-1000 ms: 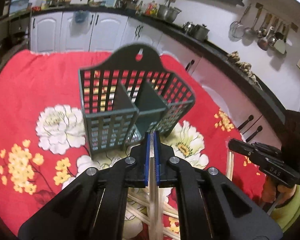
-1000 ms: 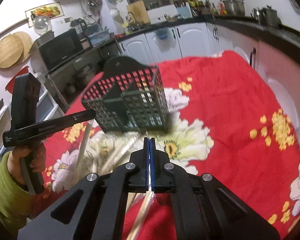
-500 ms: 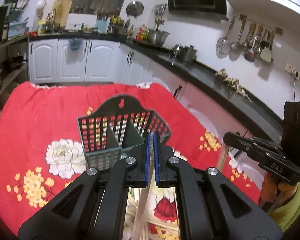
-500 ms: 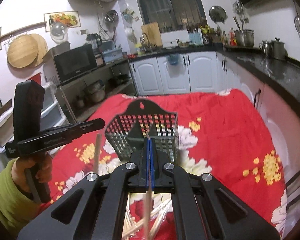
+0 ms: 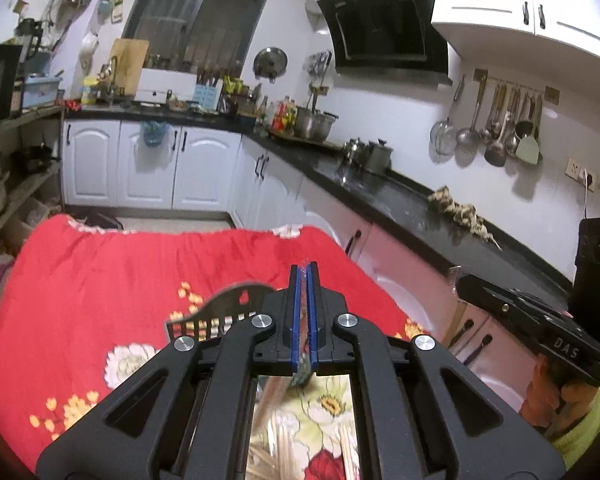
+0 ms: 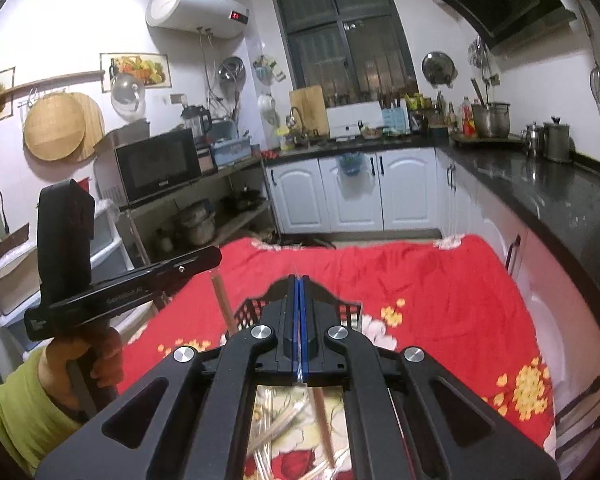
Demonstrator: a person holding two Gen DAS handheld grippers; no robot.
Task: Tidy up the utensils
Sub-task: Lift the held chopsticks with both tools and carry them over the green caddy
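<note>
**Left wrist view.** Over the last second the left gripper (image 5: 305, 312) had risen well above the table. The dark slotted basket (image 5: 220, 316), which had filled the middle of the frame, now showed only as a rim at lower centre, mostly hidden behind the tool. The jaws stood pressed together on a wrapped chopstick (image 5: 274, 394), which hung below them in a thin clear sleeve. Loose chopsticks (image 5: 300, 436) remained on the cloth at the bottom of the frame. Judgement: a pick-up was complete and the stick had yet to go into the basket. The table carried a red flowered cloth (image 5: 100, 276). Beyond it were white cabinets, a black counter with pots, a hood at upper right and ladles hanging at far right.

**Right wrist view.** The right gripper (image 6: 299, 320) had climbed likewise, and the basket (image 6: 256, 312) had dropped to a sliver behind its jaws. These were shut on a second chopstick (image 6: 322, 412), seen below the tool. The stick in the left tool (image 6: 221, 300) hung at centre left. The person's hand (image 6: 86, 354), in a green sleeve, held the left tool at lower left. A microwave, round boards and a water heater occupied the upper left.
</note>
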